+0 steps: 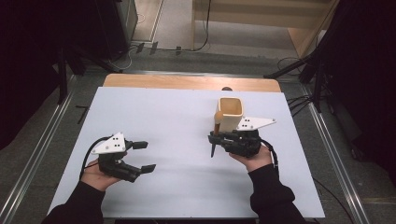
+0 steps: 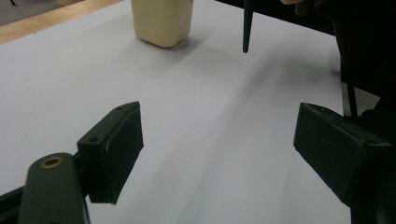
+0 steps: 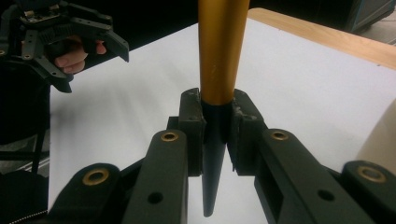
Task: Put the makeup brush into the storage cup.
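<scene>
My right gripper (image 1: 215,137) is shut on a slim tool (image 1: 217,125) with an orange-gold shaft and a dark tapered tip; it stands roughly upright, tip down, a little above the table. In the right gripper view the pads (image 3: 192,126) pinch the tool (image 3: 220,51) where the gold shaft meets the dark tip. A cream square cup (image 1: 230,112) stands upright just behind that gripper. My left gripper (image 1: 145,157) rests open at the front left with nothing between its fingers. The left gripper view shows the cup (image 2: 162,21) and the tool's tip (image 2: 247,25) far off.
A white sheet (image 1: 163,121) covers the table, with a wooden strip (image 1: 187,82) bare along the far edge. Metal rails run down both sides. In the right gripper view the left gripper (image 3: 95,70) stands open at upper left, and the cup's wall (image 3: 380,140) shows at the right.
</scene>
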Demonstrator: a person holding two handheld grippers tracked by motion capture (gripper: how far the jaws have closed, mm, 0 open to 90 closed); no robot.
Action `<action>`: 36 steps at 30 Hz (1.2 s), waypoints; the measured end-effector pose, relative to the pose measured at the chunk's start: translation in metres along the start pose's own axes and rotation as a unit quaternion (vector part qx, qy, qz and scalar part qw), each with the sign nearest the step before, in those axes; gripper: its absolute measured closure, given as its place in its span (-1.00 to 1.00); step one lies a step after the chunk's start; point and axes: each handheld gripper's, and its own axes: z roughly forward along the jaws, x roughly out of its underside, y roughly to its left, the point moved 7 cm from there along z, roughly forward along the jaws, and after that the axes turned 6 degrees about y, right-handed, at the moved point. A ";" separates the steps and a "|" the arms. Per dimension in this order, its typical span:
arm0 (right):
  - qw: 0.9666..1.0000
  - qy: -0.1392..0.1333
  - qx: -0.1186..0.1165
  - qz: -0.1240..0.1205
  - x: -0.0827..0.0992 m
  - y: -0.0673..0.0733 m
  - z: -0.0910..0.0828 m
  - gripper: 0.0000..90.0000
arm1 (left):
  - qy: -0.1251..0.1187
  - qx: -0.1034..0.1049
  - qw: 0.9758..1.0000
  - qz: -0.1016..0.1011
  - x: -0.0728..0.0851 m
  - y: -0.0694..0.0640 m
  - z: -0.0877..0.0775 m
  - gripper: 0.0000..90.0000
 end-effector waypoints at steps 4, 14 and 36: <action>1.000 -0.004 0.006 0.004 -0.002 -0.004 -0.004 0.75 | -0.001 0.001 1.000 -0.004 0.002 0.001 -0.002 -0.64; 1.000 -0.011 0.020 0.006 -0.011 -0.012 -0.012 0.75 | -0.011 -0.007 1.000 -0.012 0.005 0.002 -0.007 -0.66; 0.999 -0.011 0.051 0.010 -0.038 -0.037 -0.032 0.75 | -0.017 -0.012 1.000 -0.022 0.008 0.004 -0.010 -0.66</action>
